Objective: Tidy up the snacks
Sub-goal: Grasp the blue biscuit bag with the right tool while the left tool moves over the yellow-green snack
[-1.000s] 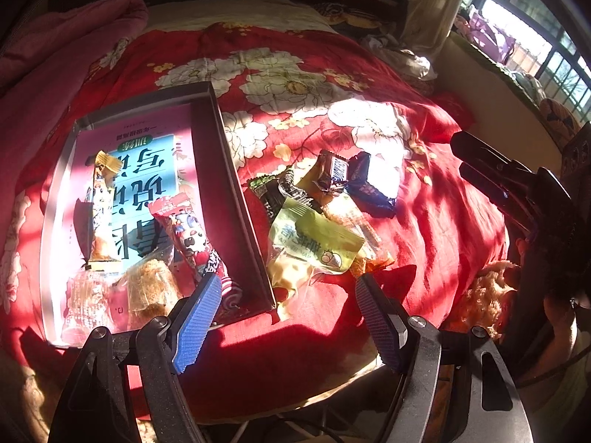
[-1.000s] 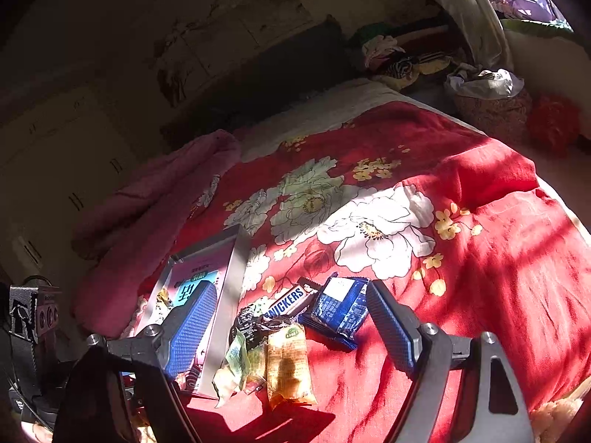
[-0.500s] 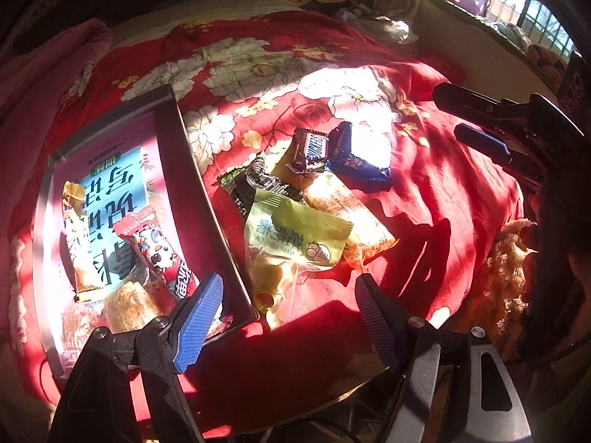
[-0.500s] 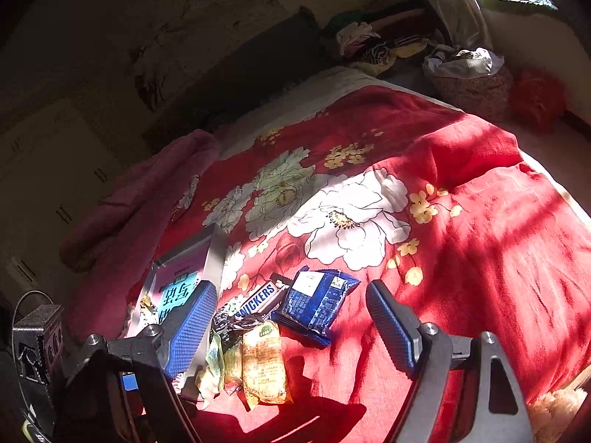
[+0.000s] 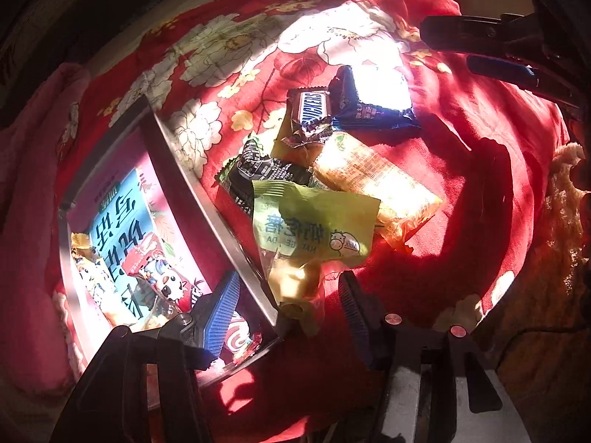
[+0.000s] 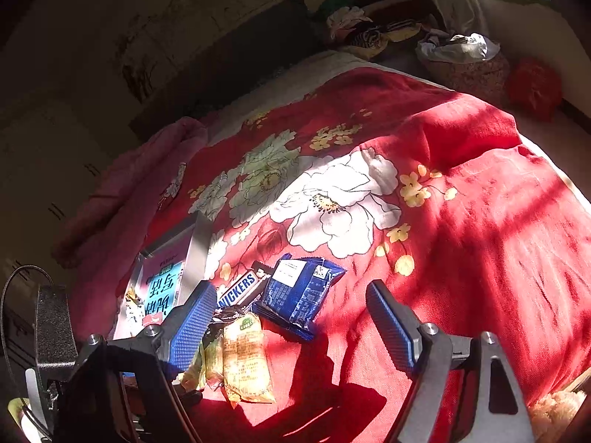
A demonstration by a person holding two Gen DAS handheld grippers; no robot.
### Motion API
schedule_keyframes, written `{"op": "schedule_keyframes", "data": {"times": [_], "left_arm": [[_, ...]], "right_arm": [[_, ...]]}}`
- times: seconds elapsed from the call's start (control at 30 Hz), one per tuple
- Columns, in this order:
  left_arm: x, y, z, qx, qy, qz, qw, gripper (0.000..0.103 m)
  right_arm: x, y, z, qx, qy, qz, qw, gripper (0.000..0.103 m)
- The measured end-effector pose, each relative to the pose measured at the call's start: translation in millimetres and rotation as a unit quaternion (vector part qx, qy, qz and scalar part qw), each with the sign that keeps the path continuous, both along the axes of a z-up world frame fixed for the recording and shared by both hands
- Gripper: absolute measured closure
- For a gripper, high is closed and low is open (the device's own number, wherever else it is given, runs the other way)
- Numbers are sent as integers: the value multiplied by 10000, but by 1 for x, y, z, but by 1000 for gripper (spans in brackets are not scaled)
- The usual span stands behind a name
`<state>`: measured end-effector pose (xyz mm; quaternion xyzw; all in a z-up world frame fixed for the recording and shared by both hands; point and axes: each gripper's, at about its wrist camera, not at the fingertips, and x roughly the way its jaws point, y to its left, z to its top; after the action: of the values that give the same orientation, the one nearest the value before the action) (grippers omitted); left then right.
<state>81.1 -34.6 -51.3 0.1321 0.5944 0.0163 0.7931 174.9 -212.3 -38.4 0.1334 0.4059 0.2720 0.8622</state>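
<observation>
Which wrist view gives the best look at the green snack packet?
The left wrist view: the green snack packet lies close ahead of the open left gripper, its printed face sunlit. The right wrist view shows only a sliver of it behind that gripper's finger.

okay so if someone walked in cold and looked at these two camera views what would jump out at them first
First, the red floral bedspread in hard sunlight, filling both views. Next, the heap of loose snacks in its middle: a Snickers bar touching a blue wrapped packet, with a green milk-candy packet nearest the open left gripper. Left of the heap lies a shallow metal tray already holding a few snacks, while the open right gripper hovers above the pile.
</observation>
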Motion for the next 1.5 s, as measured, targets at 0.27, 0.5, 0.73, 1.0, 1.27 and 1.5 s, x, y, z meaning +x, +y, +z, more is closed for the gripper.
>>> {"op": "schedule_keyframes", "data": {"times": [0.27, 0.5, 0.73, 1.0, 1.27, 1.5], "left_arm": [[7, 4, -8, 33, 189, 38, 9998, 45], [-5, 28, 29, -1044, -251, 166, 9941, 46], [6, 7, 14, -1048, 45, -221, 9942, 54], [17, 3, 2, -774, 279, -273, 9962, 58], [19, -15, -12, -94, 295, -431, 9986, 58], [16, -18, -17, 6, 197, -488, 9986, 58]], "right_arm": [[12, 26, -22, -477, 296, 346, 9978, 20], [18, 29, -32, -521, 443, 295, 9972, 20], [20, 30, -34, -540, 496, 323, 9968, 20], [22, 28, -38, -501, 582, 278, 9967, 20], [28, 38, -44, -656, 606, 275, 9956, 20], [39, 57, -52, -900, 536, 308, 9940, 19]]}}
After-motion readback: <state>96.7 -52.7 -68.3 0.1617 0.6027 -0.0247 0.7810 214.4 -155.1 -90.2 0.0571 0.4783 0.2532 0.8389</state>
